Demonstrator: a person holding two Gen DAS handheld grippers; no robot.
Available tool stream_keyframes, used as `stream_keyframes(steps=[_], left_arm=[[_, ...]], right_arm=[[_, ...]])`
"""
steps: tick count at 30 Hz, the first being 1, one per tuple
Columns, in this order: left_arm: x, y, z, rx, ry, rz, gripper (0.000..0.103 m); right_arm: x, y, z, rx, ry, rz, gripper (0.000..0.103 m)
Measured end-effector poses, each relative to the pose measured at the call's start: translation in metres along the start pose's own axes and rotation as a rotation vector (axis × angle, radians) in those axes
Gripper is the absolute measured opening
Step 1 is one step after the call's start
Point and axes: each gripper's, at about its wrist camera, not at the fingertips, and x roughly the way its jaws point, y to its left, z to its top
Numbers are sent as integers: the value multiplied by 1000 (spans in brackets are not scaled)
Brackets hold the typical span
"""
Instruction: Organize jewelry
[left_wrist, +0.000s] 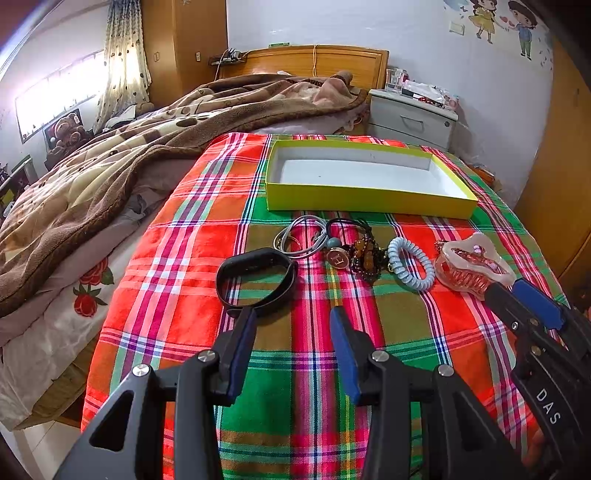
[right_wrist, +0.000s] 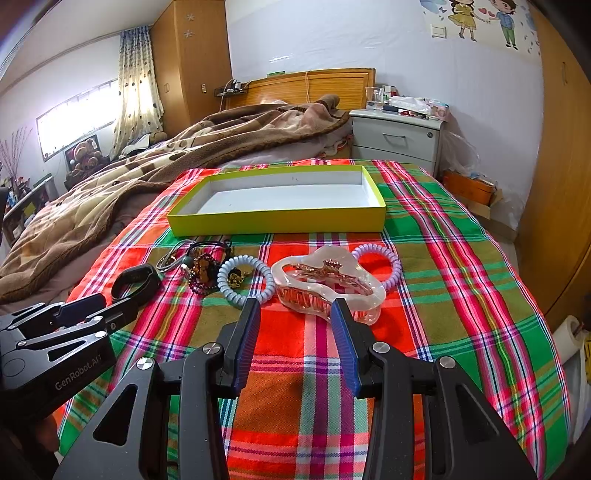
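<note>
A shallow yellow box (left_wrist: 369, 201) (right_wrist: 277, 223) with a bare white floor lies on the plaid cloth. In front of it runs a row of pieces: a black band (left_wrist: 256, 282) (right_wrist: 135, 282), grey rings (left_wrist: 301, 238), a dark bead tangle (left_wrist: 364, 258) (right_wrist: 203, 271), a pale blue coil tie (left_wrist: 412, 264) (right_wrist: 245, 280), a clear pink claw clip (left_wrist: 472, 267) (right_wrist: 328, 282) and a lilac coil tie (right_wrist: 391, 266). My left gripper (left_wrist: 293, 314) stands open just short of the black band, holding nothing. My right gripper (right_wrist: 295, 304) stands open just short of the claw clip, also holding nothing.
The plaid cloth (left_wrist: 295, 387) covers the foot of a bed; a brown blanket (left_wrist: 110, 166) is heaped to the left. A grey nightstand (right_wrist: 397, 142) stands behind the box, wooden wardrobe doors (right_wrist: 565, 184) at the right. The cloth drops off at the right edge.
</note>
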Motion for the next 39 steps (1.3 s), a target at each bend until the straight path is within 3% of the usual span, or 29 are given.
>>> stream_keyframes(steps=[39], left_arm=[[3,1,0,2,8,2,43]], right_arm=[[1,0,1,2,1,1,41]])
